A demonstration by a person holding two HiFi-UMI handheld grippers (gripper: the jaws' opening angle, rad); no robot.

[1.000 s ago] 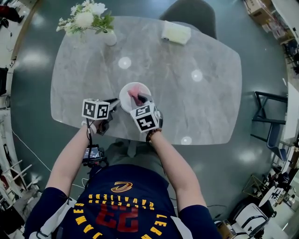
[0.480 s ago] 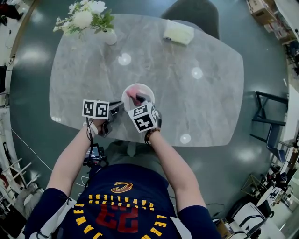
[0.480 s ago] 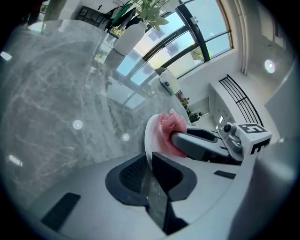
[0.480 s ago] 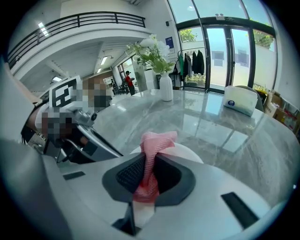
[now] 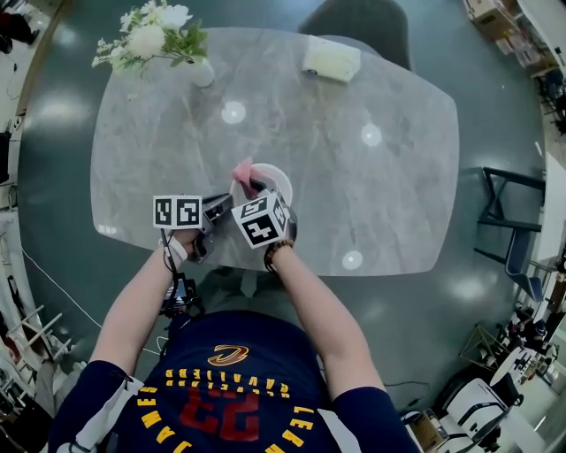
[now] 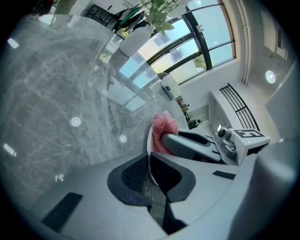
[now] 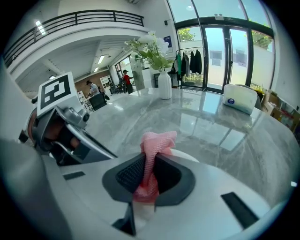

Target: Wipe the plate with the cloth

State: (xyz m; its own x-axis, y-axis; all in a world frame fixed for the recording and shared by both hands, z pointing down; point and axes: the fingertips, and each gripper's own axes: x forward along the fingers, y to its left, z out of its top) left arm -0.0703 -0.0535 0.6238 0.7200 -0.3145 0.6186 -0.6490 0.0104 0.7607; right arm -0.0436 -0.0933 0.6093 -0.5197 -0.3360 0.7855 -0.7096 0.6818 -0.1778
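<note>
A small white plate (image 5: 274, 180) sits near the table's front edge. Its thin rim (image 6: 150, 143) runs between the pads of my left gripper (image 5: 226, 206), whose jaws are closing and press on it from the left. My right gripper (image 5: 256, 187) is shut on a pink mesh cloth (image 7: 153, 146), which bunches up above the jaws. The cloth (image 5: 242, 168) lies over the plate's far left edge. In the right gripper view the plate (image 7: 186, 157) shows just behind the cloth. The left gripper view shows the cloth (image 6: 164, 130) and the right gripper's finger (image 6: 194, 144) above the plate.
The grey marble table (image 5: 371, 203) carries a white vase of flowers (image 5: 157, 40) at the far left and a pale tissue pack (image 5: 331, 60) at the far edge. A dark chair (image 5: 363, 22) stands behind the table.
The right gripper has drawn the cloth from the plate's middle to its far left rim. The left gripper has rolled and its jaws have closed in on the plate's rim.
</note>
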